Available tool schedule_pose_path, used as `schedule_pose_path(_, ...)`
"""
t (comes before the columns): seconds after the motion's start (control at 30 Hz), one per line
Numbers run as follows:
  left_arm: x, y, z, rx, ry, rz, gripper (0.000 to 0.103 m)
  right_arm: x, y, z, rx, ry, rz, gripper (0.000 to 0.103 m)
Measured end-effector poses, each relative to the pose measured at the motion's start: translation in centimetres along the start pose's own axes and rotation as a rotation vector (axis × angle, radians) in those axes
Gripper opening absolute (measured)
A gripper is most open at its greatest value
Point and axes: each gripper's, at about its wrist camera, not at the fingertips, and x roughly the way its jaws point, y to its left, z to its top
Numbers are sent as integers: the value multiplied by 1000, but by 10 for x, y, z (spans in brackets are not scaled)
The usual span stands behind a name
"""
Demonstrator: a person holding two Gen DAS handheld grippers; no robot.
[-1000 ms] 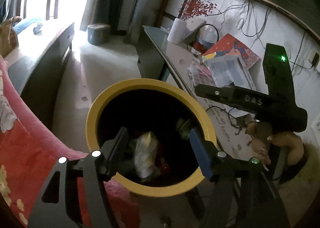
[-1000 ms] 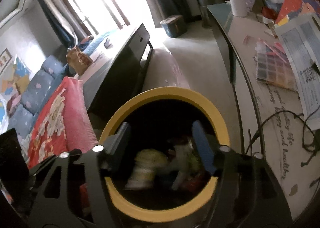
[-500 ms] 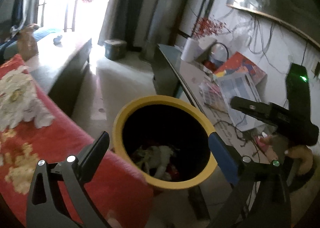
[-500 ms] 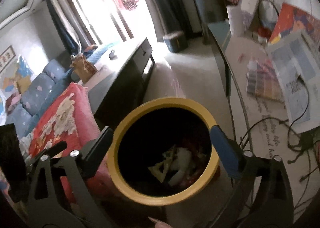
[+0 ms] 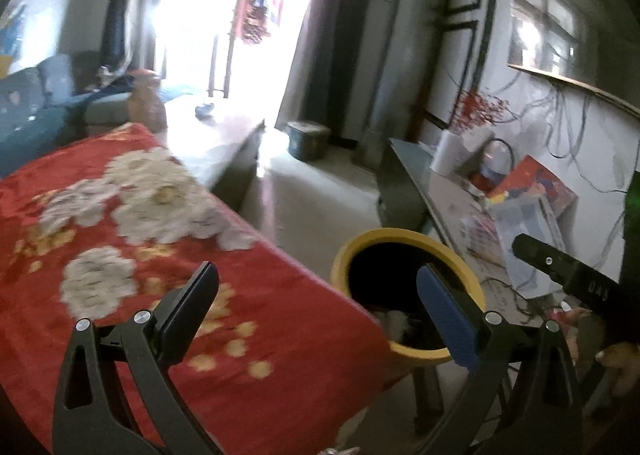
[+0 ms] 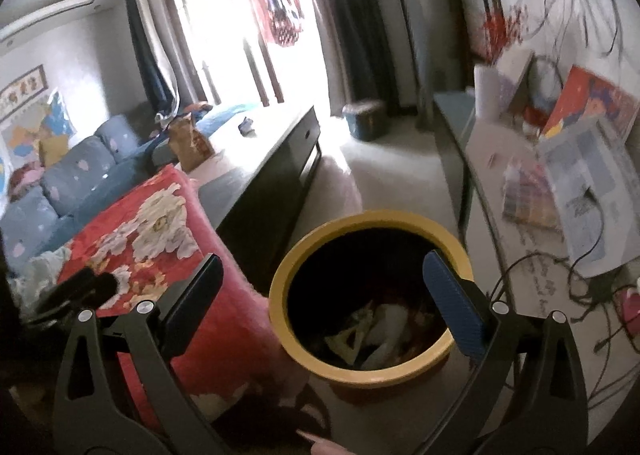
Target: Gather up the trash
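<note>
The yellow-rimmed trash bin stands on the floor, pressed against the red floral blanket on one side and just beside the cluttered surface on the other. Crumpled trash, pale wrappers and scraps, lies at the bottom of the bin.

The left gripper has just been opening; its fingers are spread wide with nothing between them. The bin sits beyond them, its rim partly behind the blue finger, the black finger over the blanket.

The right gripper has likewise just been opening; its fingers are released and bare. The bin's mouth shows in the gap between them, below and apart from the tips, the trash inside untouched.
</note>
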Motion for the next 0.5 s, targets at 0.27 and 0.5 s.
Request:
schedule_pose_path(0.27, -43, 16, -24, 0, -64, 117, 97, -28, 52, -27, -165, -195, 9, 92)
schedule_pose_path(0.5, -65, 28, -31, -46, -117, 149, 97, -30, 67, -35, -218, -210, 75, 92)
